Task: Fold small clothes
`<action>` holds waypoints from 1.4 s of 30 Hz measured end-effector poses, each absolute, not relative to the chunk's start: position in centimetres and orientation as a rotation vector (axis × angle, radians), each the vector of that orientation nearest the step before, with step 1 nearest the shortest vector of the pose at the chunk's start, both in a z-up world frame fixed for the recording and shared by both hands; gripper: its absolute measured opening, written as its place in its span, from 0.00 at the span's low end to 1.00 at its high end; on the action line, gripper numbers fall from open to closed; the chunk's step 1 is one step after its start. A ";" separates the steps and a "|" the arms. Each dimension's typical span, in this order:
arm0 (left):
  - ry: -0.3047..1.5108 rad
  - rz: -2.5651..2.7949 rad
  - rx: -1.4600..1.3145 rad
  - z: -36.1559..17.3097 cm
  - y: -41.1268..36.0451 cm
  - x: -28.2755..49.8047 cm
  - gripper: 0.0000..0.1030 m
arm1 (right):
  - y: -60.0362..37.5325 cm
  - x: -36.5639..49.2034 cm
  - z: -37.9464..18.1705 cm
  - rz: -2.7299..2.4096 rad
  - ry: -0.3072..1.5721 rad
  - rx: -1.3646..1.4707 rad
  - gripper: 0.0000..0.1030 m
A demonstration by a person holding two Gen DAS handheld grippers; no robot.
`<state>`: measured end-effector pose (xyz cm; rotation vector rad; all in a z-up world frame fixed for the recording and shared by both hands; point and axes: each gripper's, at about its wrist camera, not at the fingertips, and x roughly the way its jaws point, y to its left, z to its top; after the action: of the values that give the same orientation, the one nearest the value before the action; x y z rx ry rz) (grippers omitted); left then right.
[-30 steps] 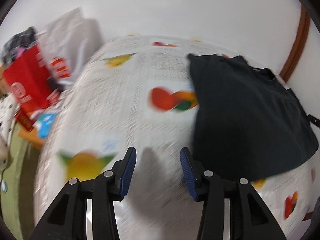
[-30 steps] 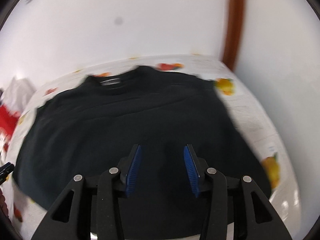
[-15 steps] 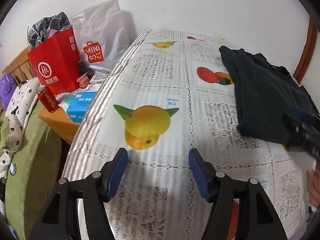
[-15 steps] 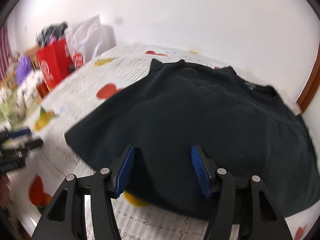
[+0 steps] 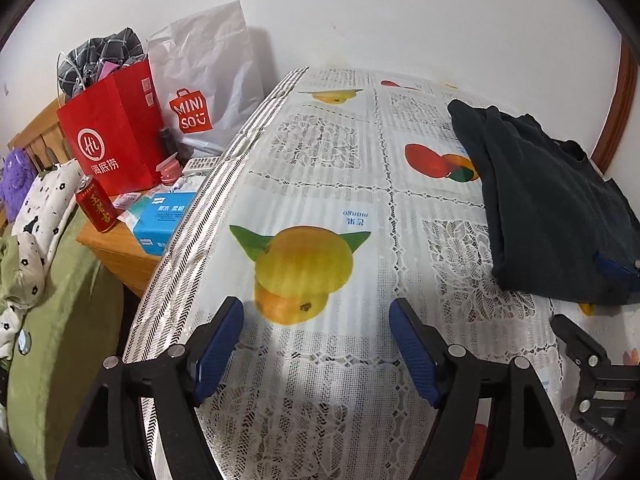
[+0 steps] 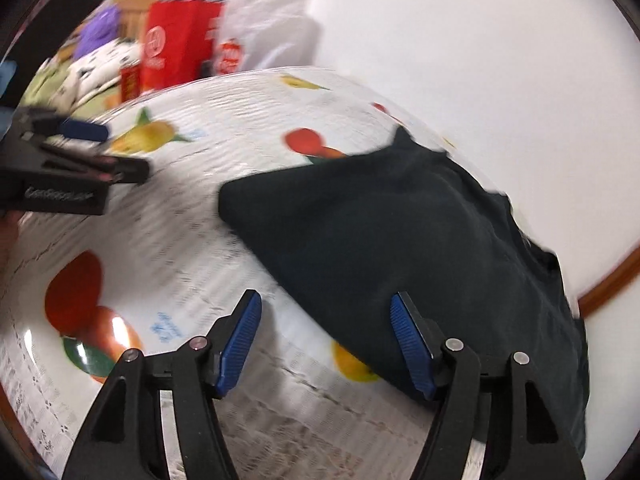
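My left tool (image 5: 316,348) stands released over the bench (image 5: 320,184), its jaws just widened with only fruit-print cloth between them. My right tool (image 6: 326,340) is also released, jaws just widened, at the near edge of the folded dark shirt (image 6: 400,232), lying at frame right.

Right gripper (image 6: 326,340): jaws just opened wider, nothing gripped between fingers (image 6: 240,344).
Dark garment (image 6: 400,240): folded on table (image 6: 180,248), right finger over its near edge.
Left gripper (image 6: 116,152): seen at left, above fruit-print cloth.
Image: motion-blurred.
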<state>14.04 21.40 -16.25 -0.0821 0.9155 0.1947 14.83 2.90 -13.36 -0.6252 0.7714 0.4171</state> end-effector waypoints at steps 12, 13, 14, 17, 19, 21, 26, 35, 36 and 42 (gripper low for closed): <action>0.903 0.210 -0.079 -16.3 21.3 13.5 0.74 | 6.4 18.9 -14.4 0.382 0.783 -0.617 0.37; 0.903 0.210 -0.079 -16.3 21.3 13.5 0.74 | 6.6 19.2 -14.6 0.361 0.780 -0.628 0.25; 0.902 0.211 -0.078 -16.3 21.2 13.5 0.74 | 6.8 19.2 -14.7 0.338 0.765 -0.646 0.21; 0.903 0.209 -0.077 -16.3 21.3 13.5 0.75 | 6.1 19.5 -13.9 0.356 0.768 -0.592 0.13; 0.901 0.197 -0.075 -16.2 21.1 13.6 0.75 | 4.0 20.3 -11.9 0.402 0.799 -0.427 0.12; 0.904 0.160 -0.087 -16.0 20.6 13.9 0.75 | 1.7 20.7 -9.8 0.429 0.795 -0.295 0.11; 0.918 0.117 -0.056 -16.1 17.3 15.0 0.75 | -4.9 21.0 -3.8 0.406 0.670 -0.099 0.11; 0.934 0.105 -0.045 -16.2 16.4 15.7 0.82 | -24.7 22.2 -1.5 0.210 0.602 0.276 0.11; 0.934 0.105 -0.047 -16.2 16.4 15.7 0.82 | -26.8 22.2 -2.4 0.176 0.614 0.298 0.11; 0.935 0.106 -0.044 -16.3 16.4 15.7 0.82 | -34.3 21.3 -9.3 0.028 0.764 0.409 0.14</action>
<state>15.72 16.36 -16.26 -0.0439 0.9351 0.1061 21.35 -34.28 -9.35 0.4091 0.7639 0.0282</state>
